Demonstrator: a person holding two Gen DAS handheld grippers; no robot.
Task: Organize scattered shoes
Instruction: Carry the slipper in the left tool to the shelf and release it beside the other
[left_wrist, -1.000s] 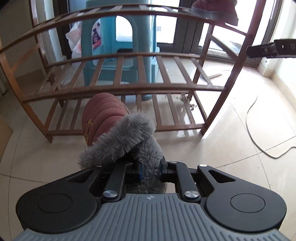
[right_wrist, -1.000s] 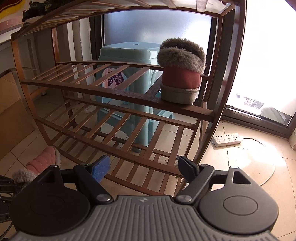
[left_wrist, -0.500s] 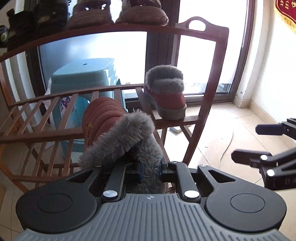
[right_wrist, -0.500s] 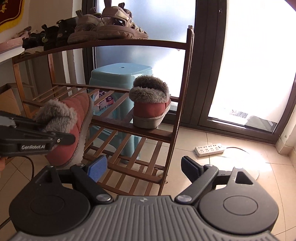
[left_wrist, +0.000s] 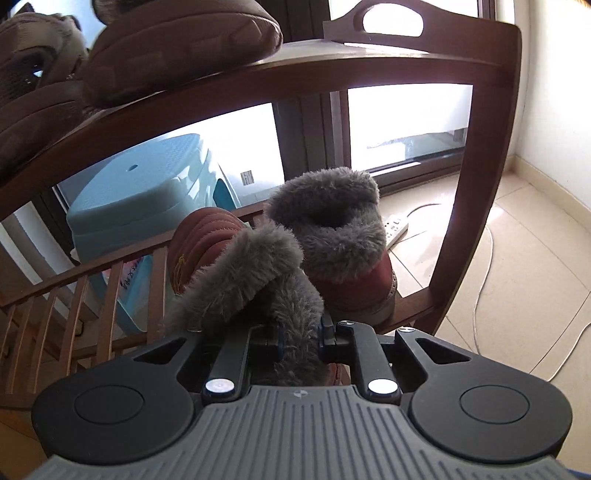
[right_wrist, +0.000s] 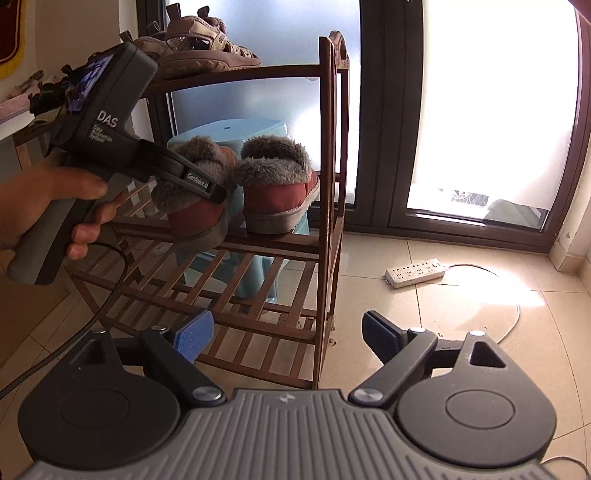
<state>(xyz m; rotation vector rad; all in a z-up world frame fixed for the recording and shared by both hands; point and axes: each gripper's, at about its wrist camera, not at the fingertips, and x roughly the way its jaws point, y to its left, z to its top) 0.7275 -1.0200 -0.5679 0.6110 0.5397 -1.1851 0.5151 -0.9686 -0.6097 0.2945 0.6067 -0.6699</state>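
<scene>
Nearest in the right wrist view, the right gripper (right_wrist: 284, 336) hangs with its jaws spread wide and nothing between them, above pale floor tiles (right_wrist: 461, 332) and in front of the lower slatted tiers of the wooden shoe rack (right_wrist: 325, 206). To its left a hand (right_wrist: 48, 206) grips the handle of the left gripper (left_wrist: 300, 338), whose jaws are pressed together on the grey fur collar of a red fur-lined slipper (left_wrist: 229, 266); a black cable (right_wrist: 74, 332) trails down from that handle. The held slipper hangs at the front edge of the rack's middle shelf, its sole just over the front rail, close beside the matching slipper (right_wrist: 275, 188) that already stands on that shelf against the rack's right upright; from the left wrist view the two fur collars look to be touching, though I cannot tell whether they really press. The top shelf rail arches directly overhead and carries brown sandals (right_wrist: 199, 48), which limits the space above the slippers. Behind the slats stands a light blue plastic stool (left_wrist: 147, 192). Farther off, a white power strip (right_wrist: 415, 271) and its cord lie on the tiles to the right of the rack, before the dark-framed glass door (right_wrist: 480, 110).
</scene>
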